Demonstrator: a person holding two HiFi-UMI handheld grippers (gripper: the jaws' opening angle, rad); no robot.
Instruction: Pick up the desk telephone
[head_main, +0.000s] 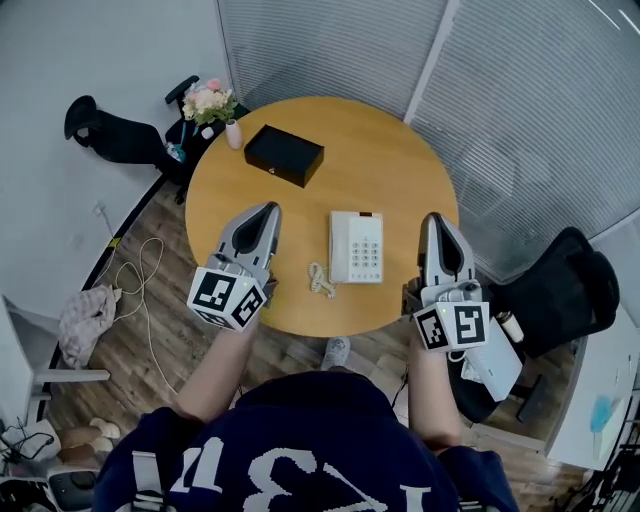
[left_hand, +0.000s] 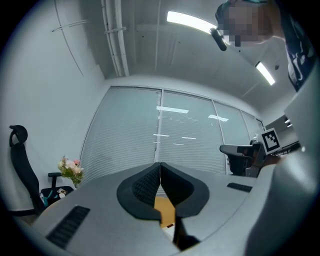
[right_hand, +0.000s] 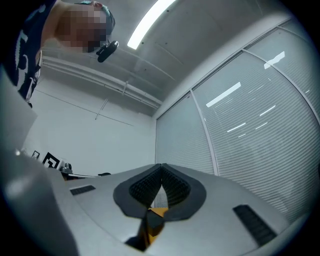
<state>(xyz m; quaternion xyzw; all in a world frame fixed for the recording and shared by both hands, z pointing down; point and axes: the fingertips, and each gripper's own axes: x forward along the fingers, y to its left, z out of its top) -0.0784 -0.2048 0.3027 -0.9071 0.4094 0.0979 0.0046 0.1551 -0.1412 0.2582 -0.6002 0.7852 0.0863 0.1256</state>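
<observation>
A white desk telephone (head_main: 357, 246) with a keypad lies on the round wooden table (head_main: 400, 160), its coiled cord (head_main: 320, 281) trailing off its left side near the front edge. My left gripper (head_main: 268, 211) hovers to the left of the phone, shut and empty. To the phone's right my right gripper (head_main: 433, 219) is shut too, holding nothing. Both point away from me over the tabletop. In the left gripper view the jaws (left_hand: 160, 167) meet at their tips; in the right gripper view the jaws (right_hand: 161, 168) also touch.
A black box (head_main: 284, 154) lies at the table's far left. A pink vase with flowers (head_main: 212, 104) stands at the far-left edge. Black office chairs (head_main: 556, 292) stand right and far left. Cables and a cloth (head_main: 88, 310) lie on the floor at left.
</observation>
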